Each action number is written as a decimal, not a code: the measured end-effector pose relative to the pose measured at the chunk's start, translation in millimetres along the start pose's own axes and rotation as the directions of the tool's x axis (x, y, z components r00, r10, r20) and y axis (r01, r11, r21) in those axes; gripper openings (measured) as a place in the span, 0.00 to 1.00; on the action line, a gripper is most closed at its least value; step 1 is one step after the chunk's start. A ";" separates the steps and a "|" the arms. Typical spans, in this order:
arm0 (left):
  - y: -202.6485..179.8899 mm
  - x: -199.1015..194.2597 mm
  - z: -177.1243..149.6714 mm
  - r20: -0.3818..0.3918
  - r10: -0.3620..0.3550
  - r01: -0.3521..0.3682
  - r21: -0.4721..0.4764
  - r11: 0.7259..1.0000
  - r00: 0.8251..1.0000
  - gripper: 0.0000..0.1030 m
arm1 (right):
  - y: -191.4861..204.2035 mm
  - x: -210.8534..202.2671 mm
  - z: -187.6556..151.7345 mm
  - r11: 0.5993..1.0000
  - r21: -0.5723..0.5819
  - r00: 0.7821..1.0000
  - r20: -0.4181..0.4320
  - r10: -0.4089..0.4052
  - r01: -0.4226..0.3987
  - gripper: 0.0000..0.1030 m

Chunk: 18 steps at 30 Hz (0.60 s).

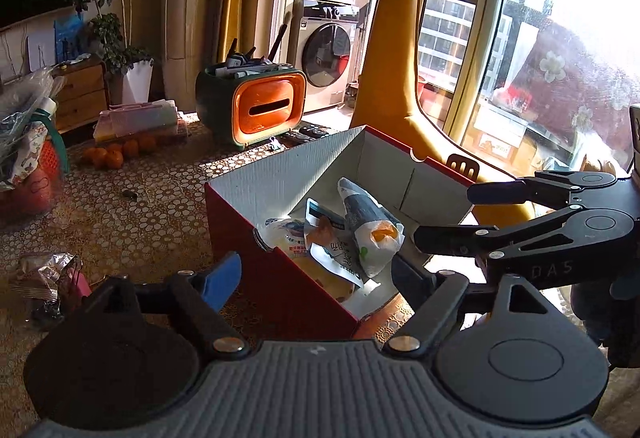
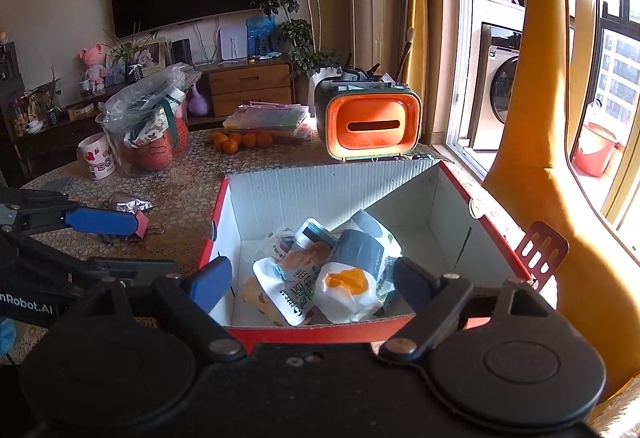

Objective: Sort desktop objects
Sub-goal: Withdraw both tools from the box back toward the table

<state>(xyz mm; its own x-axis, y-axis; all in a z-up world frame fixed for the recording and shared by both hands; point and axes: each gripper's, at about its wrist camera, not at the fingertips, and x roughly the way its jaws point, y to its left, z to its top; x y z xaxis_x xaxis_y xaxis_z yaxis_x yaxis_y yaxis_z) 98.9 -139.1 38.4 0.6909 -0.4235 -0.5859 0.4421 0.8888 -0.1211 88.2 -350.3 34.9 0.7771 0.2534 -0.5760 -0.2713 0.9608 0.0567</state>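
Note:
A red cardboard box (image 1: 280,278) with a white inside stands on the table; it also shows in the right wrist view (image 2: 460,182). Several snack packets (image 1: 360,234) lie in it, among them a white one with an orange egg print (image 2: 346,284). My left gripper (image 1: 316,274) is open and empty, held over the box's near corner. My right gripper (image 2: 310,282) is open and empty just above the box's near wall, over the packets. In the left wrist view the right gripper (image 1: 444,214) reaches in from the right. In the right wrist view the left gripper (image 2: 120,238) reaches in from the left.
A crumpled foil wrapper and a pink binder clip (image 2: 136,214) lie on the table left of the box. An orange and green tissue box (image 2: 370,126), several oranges (image 2: 240,140), a flat clear case (image 2: 268,116), a plastic bag of things (image 2: 148,126) and a mug (image 2: 98,156) stand further back.

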 end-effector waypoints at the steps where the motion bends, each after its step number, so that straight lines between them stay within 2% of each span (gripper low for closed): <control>1: 3.3 -3.1 -1.2 0.001 0.007 -0.007 -0.007 1.000 1.000 0.80 | 4.3 -1.0 0.4 1.000 -0.003 1.000 0.002 0.003 -0.003 0.87; 2: 8.2 -7.4 -2.9 0.005 0.015 -0.015 -0.018 1.000 1.000 0.81 | 7.4 -1.6 0.9 1.000 -0.006 1.000 0.004 0.005 -0.005 0.90; 9: 41.2 -34.6 -16.1 0.021 0.067 -0.065 -0.064 0.996 0.998 0.84 | 39.7 -2.1 5.5 0.999 -0.026 0.999 0.017 0.037 -0.037 0.94; 13: 60.8 -51.9 -24.5 0.027 0.090 -0.087 -0.079 0.993 0.996 1.00 | 59.2 1.9 9.2 0.998 -0.025 0.998 0.019 0.063 -0.063 0.95; 18: 94.0 -77.5 -36.7 0.036 0.126 -0.121 -0.130 0.984 0.991 1.00 | 84.1 11.9 11.3 0.995 -0.025 0.995 0.016 0.101 -0.101 0.95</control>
<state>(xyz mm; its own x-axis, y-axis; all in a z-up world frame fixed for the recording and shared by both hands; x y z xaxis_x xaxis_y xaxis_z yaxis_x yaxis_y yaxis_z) 66.0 -16.3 43.0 0.7614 -0.3138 -0.5673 0.2771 0.9486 -0.1529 81.1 -265.2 42.0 0.7545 0.3510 -0.5546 -0.3622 0.9273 0.0942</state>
